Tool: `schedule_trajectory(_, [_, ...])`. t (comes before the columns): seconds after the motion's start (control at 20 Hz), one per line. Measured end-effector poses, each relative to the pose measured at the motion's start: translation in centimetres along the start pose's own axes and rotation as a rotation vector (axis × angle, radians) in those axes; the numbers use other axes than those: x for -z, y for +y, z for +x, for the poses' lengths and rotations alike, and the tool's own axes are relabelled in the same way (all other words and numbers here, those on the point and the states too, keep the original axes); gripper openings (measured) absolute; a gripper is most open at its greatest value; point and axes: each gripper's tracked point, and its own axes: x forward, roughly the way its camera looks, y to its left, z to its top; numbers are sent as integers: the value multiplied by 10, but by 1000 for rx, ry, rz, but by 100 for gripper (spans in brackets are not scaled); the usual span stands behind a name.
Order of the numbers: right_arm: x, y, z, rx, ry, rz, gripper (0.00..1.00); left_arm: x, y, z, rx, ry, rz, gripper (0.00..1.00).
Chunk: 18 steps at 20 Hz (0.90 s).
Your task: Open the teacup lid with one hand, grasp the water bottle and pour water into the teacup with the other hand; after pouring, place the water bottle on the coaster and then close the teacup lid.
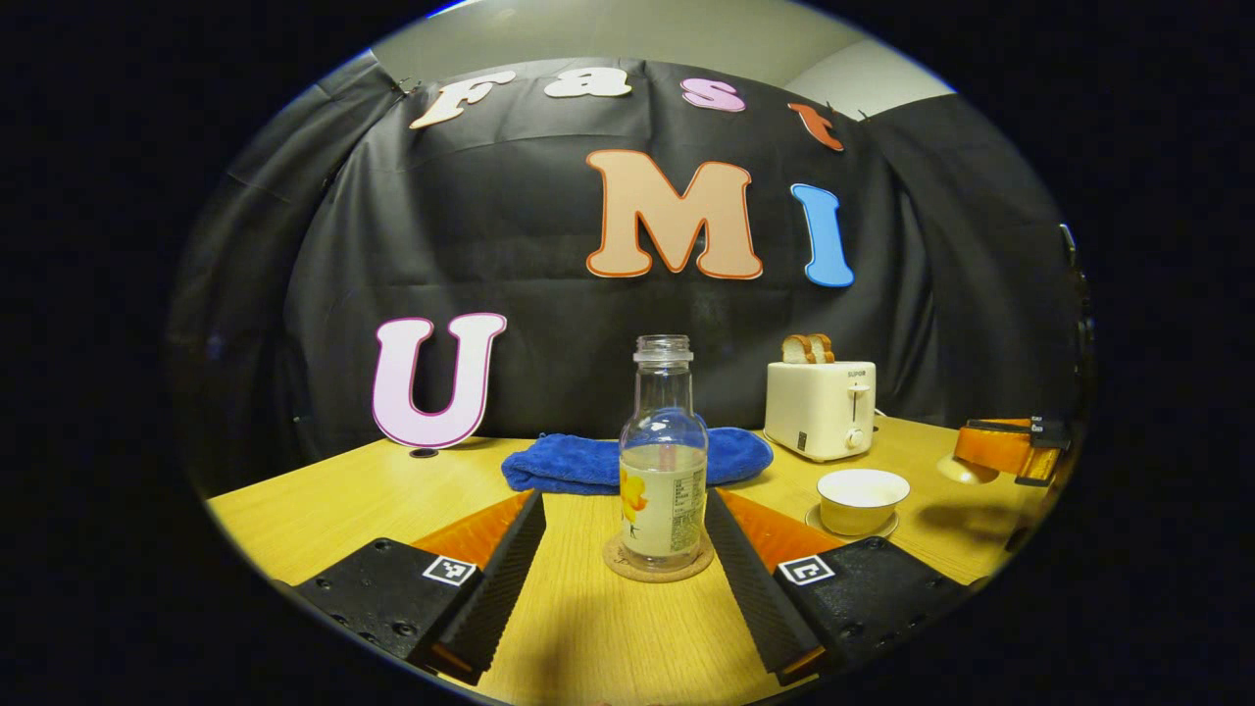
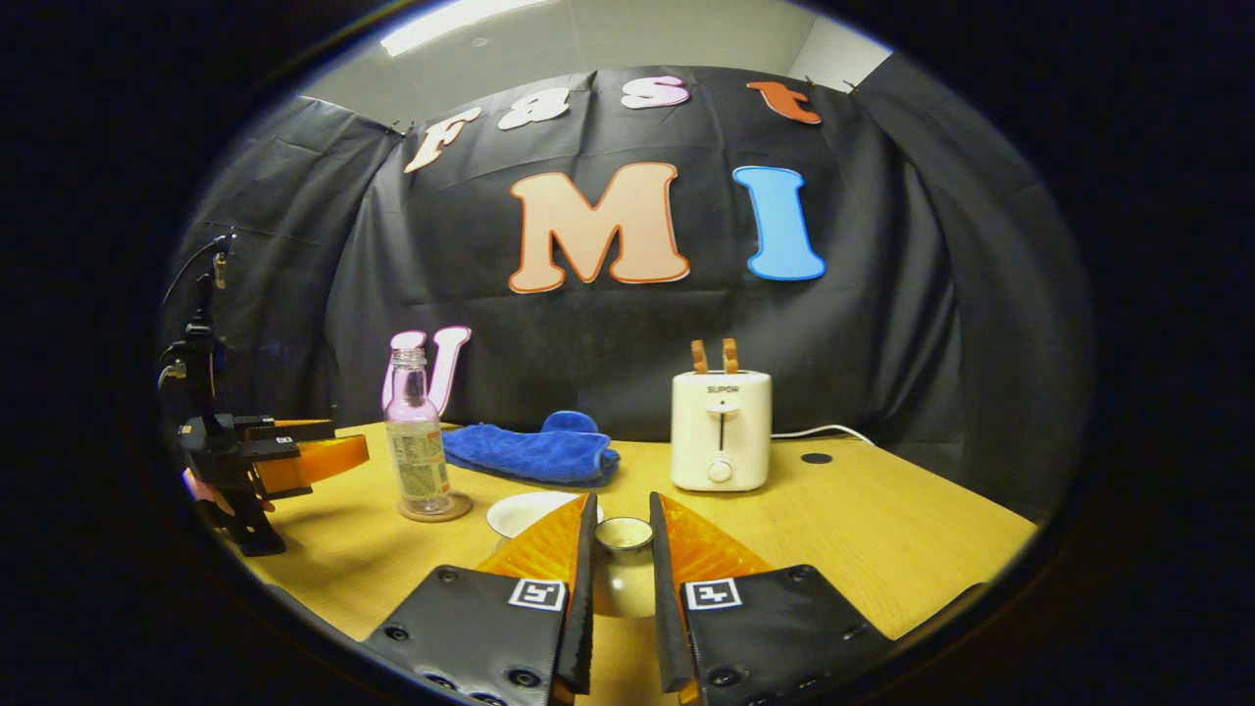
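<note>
The clear water bottle (image 1: pixel 664 461), uncapped and partly full, stands upright on a round cork coaster (image 1: pixel 657 571). My left gripper (image 1: pixel 623 502) is open, its fingertips flanking the bottle just short of it without touching. To the right the white teacup (image 1: pixel 863 498) sits uncovered on its saucer. My right gripper (image 2: pixel 622 512) is shut on the teacup lid (image 2: pixel 624 537), holding it by its knob above the table. In the left gripper view that gripper (image 1: pixel 971 453) hovers at the far right with the lid (image 1: pixel 966 473) under it. The right gripper view shows the cup (image 2: pixel 520 510), bottle (image 2: pixel 417 441) and left gripper (image 2: pixel 294 456).
A folded blue towel (image 1: pixel 588 463) lies behind the bottle. A cream toaster (image 1: pixel 822 407) with toast slices stands at the back right, its cable (image 2: pixel 824 431) trailing off. The wooden table (image 1: pixel 324 510) ends at the black cloth wall.
</note>
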Motion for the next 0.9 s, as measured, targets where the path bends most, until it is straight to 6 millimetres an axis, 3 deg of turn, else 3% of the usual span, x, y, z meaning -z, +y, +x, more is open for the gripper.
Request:
schedule_trajectory(0.5, [5,45,57,-130,19,5,30,-1,9,-10,-51,0,1,95])
schedule_trajectory(0.9, [26,57,75,-184,152,-16,29,0,7,-9,-42,-2,1,95])
